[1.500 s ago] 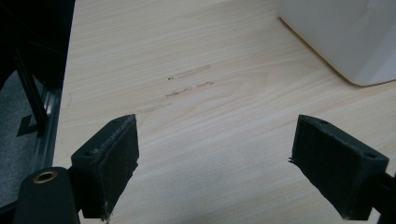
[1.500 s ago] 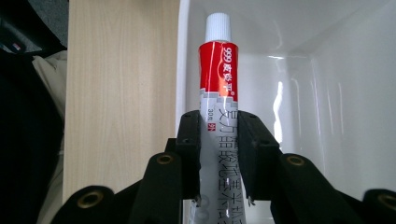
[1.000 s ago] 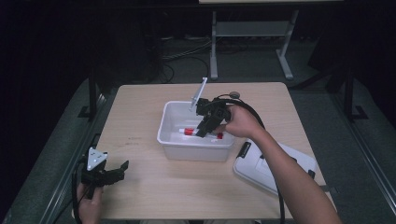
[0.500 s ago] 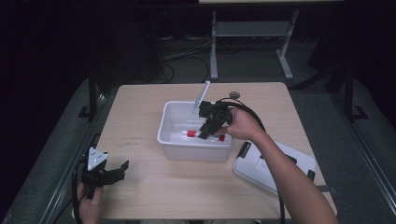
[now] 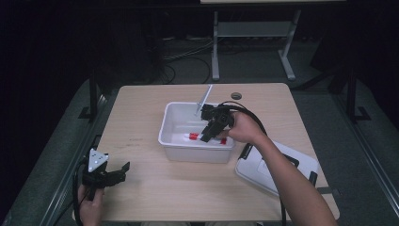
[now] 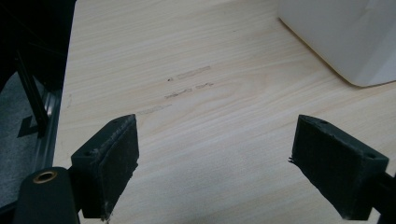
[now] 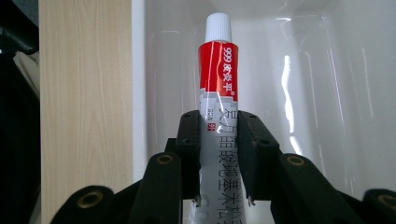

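Right gripper: the two black jaws are clamped on a tube of ointment, pinching its grey-and-white body from both sides. In the high view the right gripper hangs down into the bin, held by the person's right hand.

Tube: red band with white lettering, white screw cap at the far end. It points away from the gripper, cap toward the far wall of the bin. I cannot tell whether it touches the bin floor.

Bin: a white plastic tub, open at the top, in the middle of the table. A red-and-white item lies on its floor near the front wall. A thin pale stick leans out over its back rim.

Left gripper: jaws wide apart, nothing between them, hovering over bare wood. From above the left gripper sits near the table's front left corner, well apart from the bin, in the person's left hand.

Table: light wood, with a few faint dark marks near the left gripper's view.

Lid: white, with black clips, lying flat just right of the bin, under the person's right forearm.
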Available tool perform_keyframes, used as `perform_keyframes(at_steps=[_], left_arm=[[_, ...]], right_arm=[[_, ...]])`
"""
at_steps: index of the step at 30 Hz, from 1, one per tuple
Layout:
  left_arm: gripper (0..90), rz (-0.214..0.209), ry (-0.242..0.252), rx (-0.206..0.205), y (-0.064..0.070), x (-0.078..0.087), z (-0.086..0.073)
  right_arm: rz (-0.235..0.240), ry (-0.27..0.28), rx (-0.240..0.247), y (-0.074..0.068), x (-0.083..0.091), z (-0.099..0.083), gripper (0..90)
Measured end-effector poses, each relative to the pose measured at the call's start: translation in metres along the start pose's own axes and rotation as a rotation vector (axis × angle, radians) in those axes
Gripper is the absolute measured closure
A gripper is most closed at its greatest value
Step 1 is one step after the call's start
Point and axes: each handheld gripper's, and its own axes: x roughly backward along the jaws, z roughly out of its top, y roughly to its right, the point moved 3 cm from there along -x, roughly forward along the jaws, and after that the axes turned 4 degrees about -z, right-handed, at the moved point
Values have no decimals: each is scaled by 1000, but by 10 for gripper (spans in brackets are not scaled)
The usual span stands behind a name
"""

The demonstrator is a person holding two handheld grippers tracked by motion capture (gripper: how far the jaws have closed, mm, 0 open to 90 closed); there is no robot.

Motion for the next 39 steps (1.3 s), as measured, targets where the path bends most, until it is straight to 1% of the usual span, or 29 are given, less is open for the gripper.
perform_keyframes(at_steps=[21, 26, 31, 34, 36, 37, 38, 39], left_arm=[[141, -1, 0, -2, 0, 0, 0], [142, 0, 1, -2, 0, 0, 0], [142, 1, 0, 0, 0, 0, 0], [141, 2, 0, -2, -1, 1, 0], [142, 3, 2, 0, -1, 1, 0], [142, 3, 2, 0, -1, 1, 0], [142, 3, 2, 1, -1, 1, 0], [141, 3, 1, 0, -1, 1, 0]], right_arm=[[15, -17, -12, 5, -12, -2, 710], [26, -18, -26, 6, -16, -4, 710], [25, -13, -27, 7, -16, -3, 709], [26, -13, -37, 8, -16, -4, 707], [26, -9, -46, 9, -16, -4, 695], [31, -7, -57, 10, -16, -4, 669], [26, -3, -62, 10, -16, -5, 642], [19, -5, -64, 11, -16, -5, 642]])
